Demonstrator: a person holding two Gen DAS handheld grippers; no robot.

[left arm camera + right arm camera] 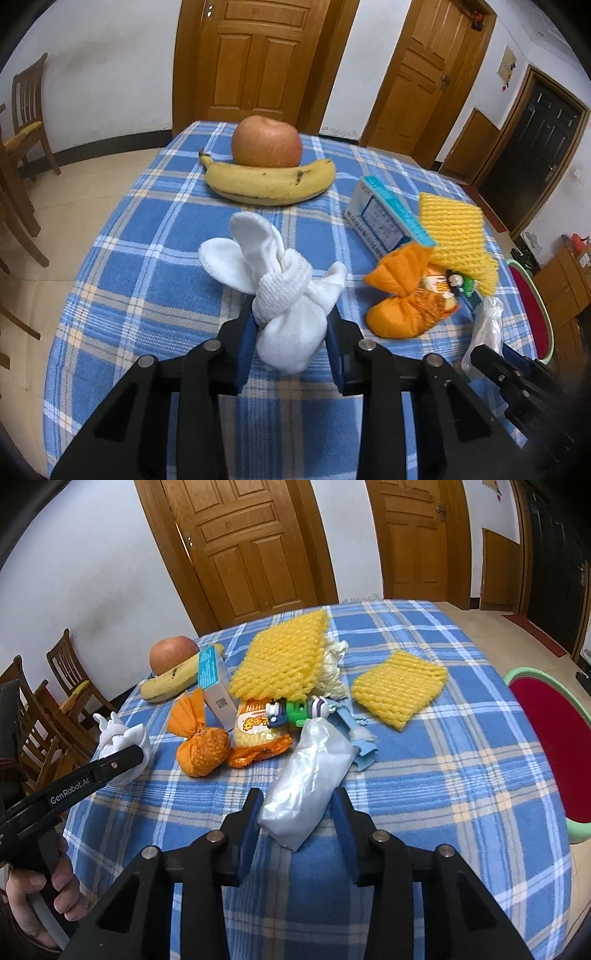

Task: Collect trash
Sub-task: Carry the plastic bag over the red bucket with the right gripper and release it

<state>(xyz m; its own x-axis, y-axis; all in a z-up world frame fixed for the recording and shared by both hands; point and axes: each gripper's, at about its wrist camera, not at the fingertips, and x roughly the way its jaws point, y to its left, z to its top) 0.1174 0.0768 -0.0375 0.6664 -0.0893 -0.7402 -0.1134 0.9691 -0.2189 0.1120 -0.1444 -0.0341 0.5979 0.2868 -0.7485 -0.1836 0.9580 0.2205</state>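
Observation:
My left gripper (291, 325) is shut on a knotted white sock bundle (284, 295) on the blue plaid tablecloth (147, 266); the bundle also shows in the right wrist view (123, 740). My right gripper (295, 812) has its fingers on either side of a crumpled clear plastic bag (310, 775), with a small gap showing on each side. Beyond lie an orange knotted bundle (201, 744), an orange snack wrapper (258, 734), two yellow foam fruit nets (284, 657) (399, 688), a small box (216, 685) and a green toy (299, 709).
An apple (267, 142) and a banana (269, 181) lie at the far side of the table. A red-and-green basin (554, 738) stands off the right edge. Wooden chairs (62, 686) stand to the left. Wooden doors line the far wall.

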